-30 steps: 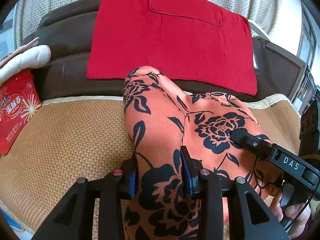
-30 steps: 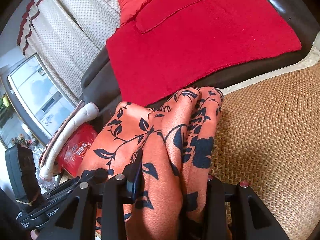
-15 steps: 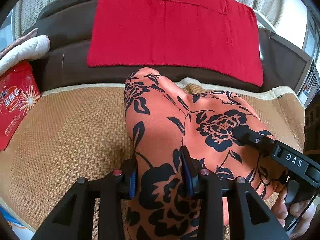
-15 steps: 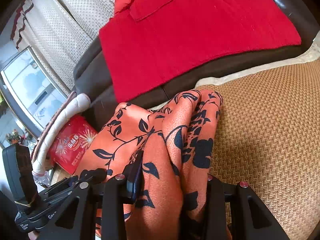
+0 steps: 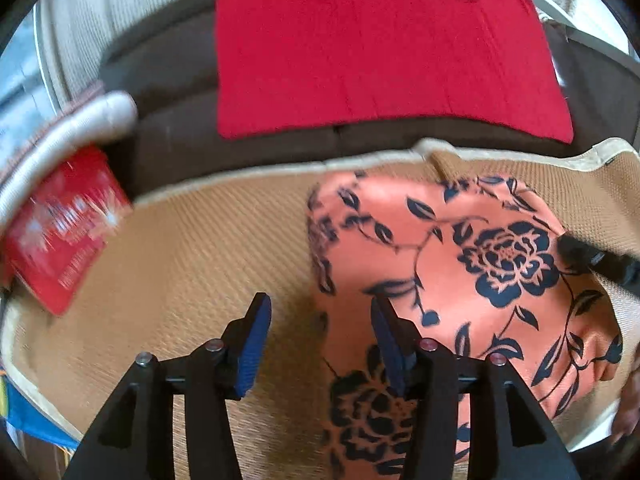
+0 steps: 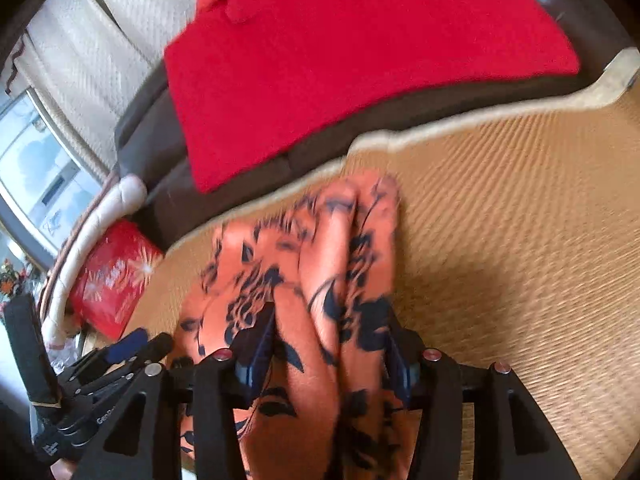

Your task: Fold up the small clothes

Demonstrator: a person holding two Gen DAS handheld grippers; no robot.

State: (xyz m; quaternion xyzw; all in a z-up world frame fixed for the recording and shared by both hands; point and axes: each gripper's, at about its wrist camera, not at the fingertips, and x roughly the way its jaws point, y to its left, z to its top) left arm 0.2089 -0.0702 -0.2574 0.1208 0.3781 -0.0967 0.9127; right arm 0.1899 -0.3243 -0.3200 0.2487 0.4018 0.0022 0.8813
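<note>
An orange garment with black flowers (image 5: 460,264) lies bunched on the woven tan mat (image 5: 180,264). My left gripper (image 5: 320,340) is open; its jaws stand apart over the mat at the garment's left edge, with no cloth between them. The garment's edge passes under the right finger (image 5: 384,344). My right gripper (image 6: 328,344) is shut on a thick fold of the garment (image 6: 320,264). The right gripper's tip also shows in the left wrist view (image 5: 592,260), on the garment's right side. The left gripper shows in the right wrist view (image 6: 120,356), open. Both views are motion-blurred.
A red cloth (image 5: 380,48) drapes over the dark brown sofa back (image 5: 168,128) behind the mat. A red snack bag (image 5: 64,224) and a white padded roll (image 5: 72,128) sit at the left. The mat's pale border (image 6: 440,124) runs along the sofa.
My left gripper has let go of the garment and opened. The garment has dropped lower onto the mat, and both grippers have moved down and forward.
</note>
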